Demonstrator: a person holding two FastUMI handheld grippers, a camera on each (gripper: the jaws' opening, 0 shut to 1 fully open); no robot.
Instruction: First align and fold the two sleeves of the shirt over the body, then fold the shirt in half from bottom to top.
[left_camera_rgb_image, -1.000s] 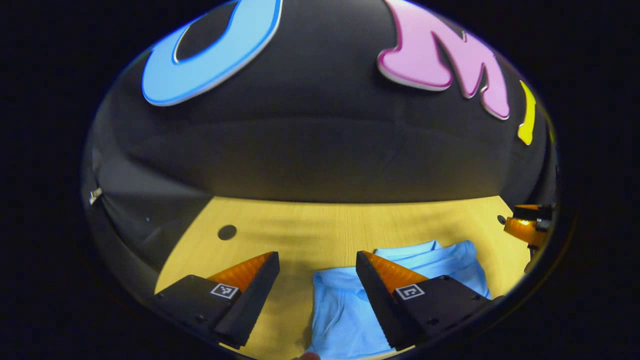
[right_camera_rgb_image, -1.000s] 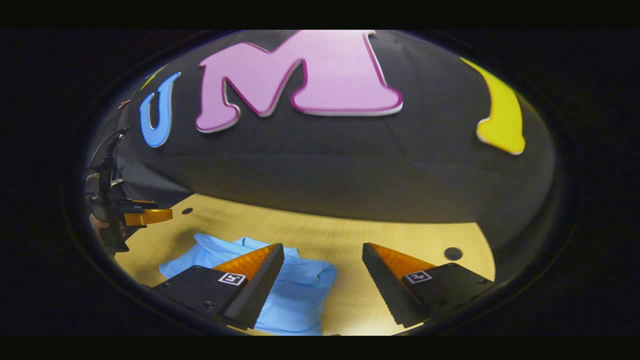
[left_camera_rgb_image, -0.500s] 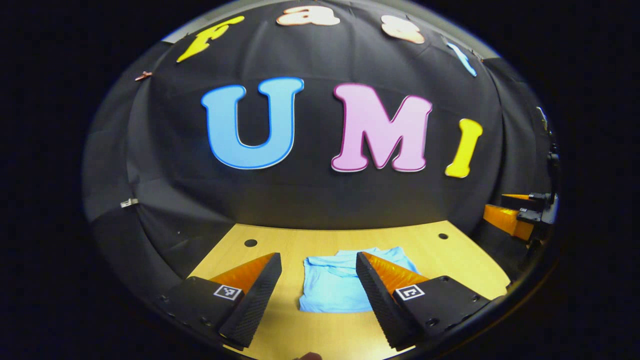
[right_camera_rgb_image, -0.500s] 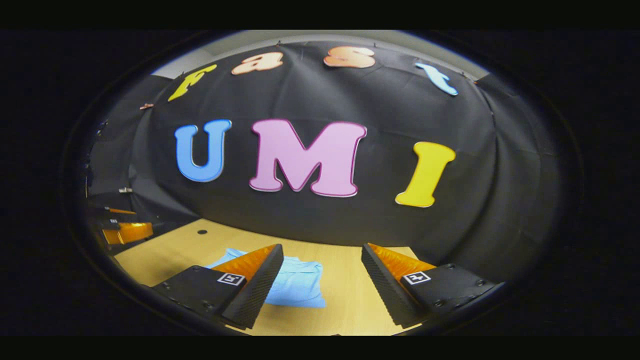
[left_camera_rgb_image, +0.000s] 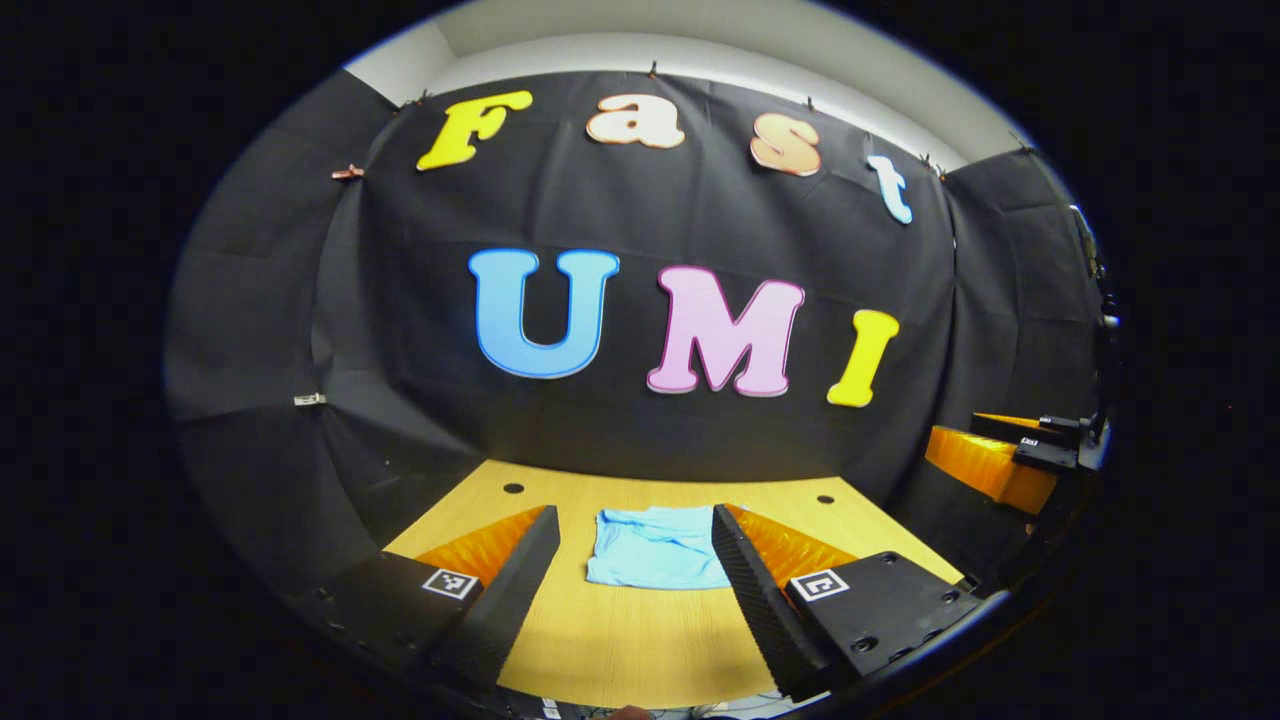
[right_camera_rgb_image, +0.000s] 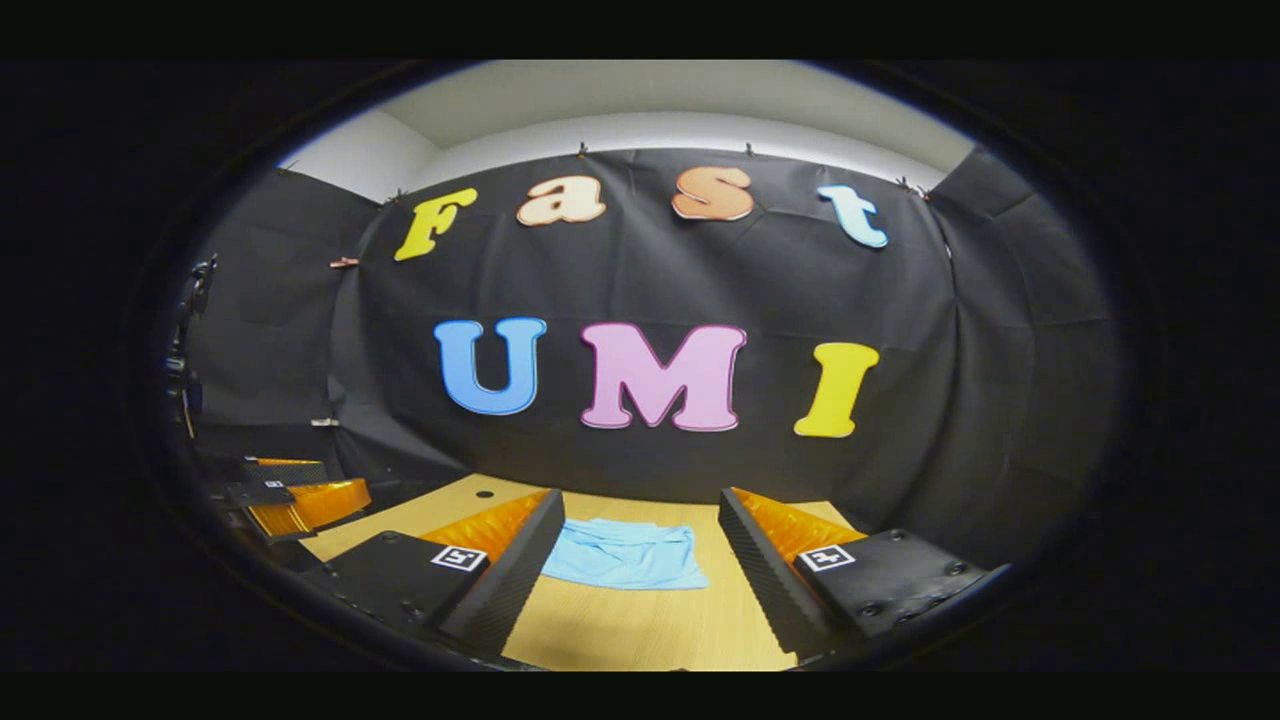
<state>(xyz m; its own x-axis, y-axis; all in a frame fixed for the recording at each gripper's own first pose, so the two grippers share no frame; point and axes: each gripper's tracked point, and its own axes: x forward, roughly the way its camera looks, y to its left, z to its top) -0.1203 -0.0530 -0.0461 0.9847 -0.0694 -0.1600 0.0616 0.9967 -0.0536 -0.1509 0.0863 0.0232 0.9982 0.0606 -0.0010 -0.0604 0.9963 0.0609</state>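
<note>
Left gripper view: pale blue shirt (left_camera_rgb_image: 655, 548) lying folded into a compact rectangle on the wooden table (left_camera_rgb_image: 640, 640), near the far edge by the cloth wall. Left gripper (left_camera_rgb_image: 635, 560) level, aimed forward, well back from the shirt, fingers wide and empty. Right gripper view: right gripper (right_camera_rgb_image: 640, 550) likewise level and back, fingers wide, gripping nothing; shirt (right_camera_rgb_image: 625, 553) seen beyond the tips. Task judged complete. Little risk from here; only a careless reach forward snagging the top layer and undoing the fold.
</note>
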